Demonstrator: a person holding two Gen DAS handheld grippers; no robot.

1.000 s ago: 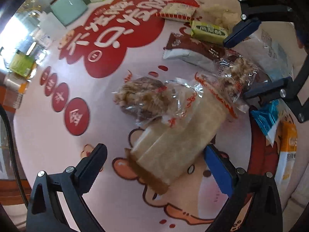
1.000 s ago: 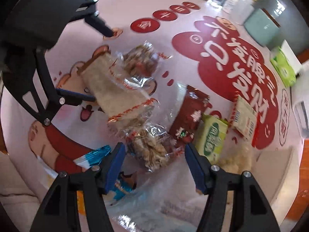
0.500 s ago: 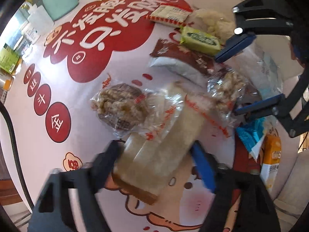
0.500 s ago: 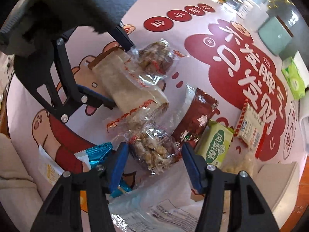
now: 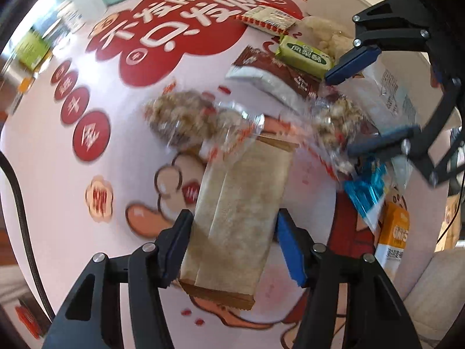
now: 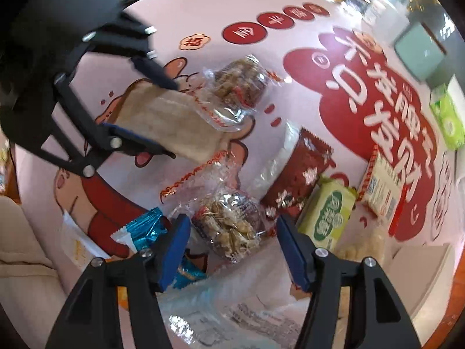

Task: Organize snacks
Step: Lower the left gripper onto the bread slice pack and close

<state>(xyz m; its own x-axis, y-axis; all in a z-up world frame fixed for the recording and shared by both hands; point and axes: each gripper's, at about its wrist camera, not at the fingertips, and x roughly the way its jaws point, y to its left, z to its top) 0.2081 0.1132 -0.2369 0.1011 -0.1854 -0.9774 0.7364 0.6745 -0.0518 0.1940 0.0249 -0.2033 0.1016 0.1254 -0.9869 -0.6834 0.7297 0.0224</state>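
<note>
left gripper [image 5: 232, 244] jaws closing, apparently pressing the tan bread packet [image 5: 238, 203]; right gripper [image 6: 232, 244] opening around, not touching, a nut cluster bag [image 6: 229, 226].

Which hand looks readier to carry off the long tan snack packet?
Left. Its fingers are closing on both sides of the tan packet. The right gripper sits over a clear bag of nut clusters instead, pads apart from it.
</note>
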